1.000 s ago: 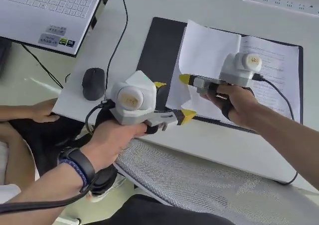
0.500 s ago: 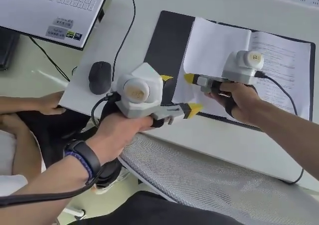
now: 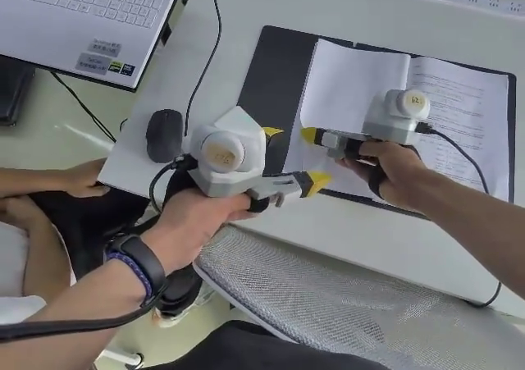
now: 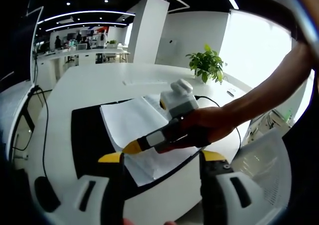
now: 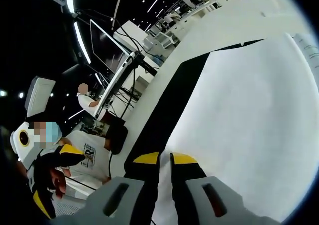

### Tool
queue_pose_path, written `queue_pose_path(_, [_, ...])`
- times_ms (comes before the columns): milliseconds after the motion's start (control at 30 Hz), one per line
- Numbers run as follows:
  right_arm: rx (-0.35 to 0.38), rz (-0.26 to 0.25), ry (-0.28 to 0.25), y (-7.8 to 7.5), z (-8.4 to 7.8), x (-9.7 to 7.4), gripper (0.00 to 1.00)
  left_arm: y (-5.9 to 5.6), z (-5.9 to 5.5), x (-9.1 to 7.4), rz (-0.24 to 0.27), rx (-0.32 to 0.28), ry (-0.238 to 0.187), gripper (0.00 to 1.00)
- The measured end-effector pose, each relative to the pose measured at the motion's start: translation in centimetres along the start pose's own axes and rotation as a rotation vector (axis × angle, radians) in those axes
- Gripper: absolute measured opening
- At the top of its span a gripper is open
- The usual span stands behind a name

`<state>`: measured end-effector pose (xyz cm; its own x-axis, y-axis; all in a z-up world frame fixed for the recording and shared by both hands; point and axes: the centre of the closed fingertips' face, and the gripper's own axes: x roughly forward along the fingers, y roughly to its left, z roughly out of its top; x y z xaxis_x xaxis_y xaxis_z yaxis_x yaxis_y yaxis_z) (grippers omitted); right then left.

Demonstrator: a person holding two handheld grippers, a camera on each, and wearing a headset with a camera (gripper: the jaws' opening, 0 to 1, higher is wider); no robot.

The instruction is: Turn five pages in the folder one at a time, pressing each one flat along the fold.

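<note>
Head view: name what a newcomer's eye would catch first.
A white page stands up from the open black folder at upper right, its lower left edge pinched by the right gripper. In the middle foreground, the left gripper hovers by the folder's left side, its yellow-tipped fingers spread open. A laptop sits at upper left.

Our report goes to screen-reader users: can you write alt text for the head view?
The right gripper pinches the left edge of a white page, which is lifted over an open black folder. The left gripper is held open just beside it, and a laptop and mouse lie to the left.
</note>
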<state>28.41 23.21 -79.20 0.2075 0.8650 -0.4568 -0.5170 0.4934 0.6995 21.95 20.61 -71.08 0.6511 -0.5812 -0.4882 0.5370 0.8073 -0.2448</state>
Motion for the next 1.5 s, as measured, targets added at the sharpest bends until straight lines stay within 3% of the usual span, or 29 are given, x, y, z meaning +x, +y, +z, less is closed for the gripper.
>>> queue_pose_path(233, [-0.007, 0.041, -0.047, 0.7, 1.5, -2.1, 0.19, 0.7, 0.5, 0.5, 0.009, -0.006, -0.004, 0.53])
queue_pose_path(633, [-0.033, -0.017, -0.165, -0.6, 4.1, -7.8, 0.12, 1.6, -0.3, 2.9, 0.009, 0.015, 0.037, 0.31])
queue_pose_path(767, [-0.028, -0.047, -0.201, -1.3, 4.3, -9.7, 0.05, 1.8, -1.1, 4.1, 0.008, 0.025, 0.065, 0.28])
queue_pose_path(867, [-0.028, -0.075, -0.234, -1.8, 4.3, -11.6, 0.00, 2.1, -1.8, 4.9, 0.011, 0.039, 0.089, 0.22])
queue_pose_path(1100, [-0.025, -0.111, -0.267, -2.5, 3.2, -14.9, 0.00, 2.5, -3.4, 6.7, 0.016, 0.033, 0.125, 0.12])
queue_pose_path(1300, [-0.015, -0.129, -0.260, -3.2, 1.6, -16.3, 0.00, 2.7, -5.0, 7.3, 0.038, 0.043, 0.168, 0.00])
queue_pose_path(1333, [-0.013, -0.131, -0.259, -3.3, 1.5, -16.4, 0.00, 3.0, -5.4, 7.2, 0.061, 0.058, 0.190, 0.00])
queue_pose_path(1433, [-0.008, -0.135, -0.257, -3.5, 1.1, -16.6, 0.00, 2.7, -5.8, 7.4, 0.050, 0.045, 0.193, 0.00])
queue_pose_path(1500, [-0.008, -0.135, -0.251, -3.6, 1.0, -16.6, 0.00, 2.7, -6.4, 7.3, 0.059, 0.088, 0.222, 0.00])
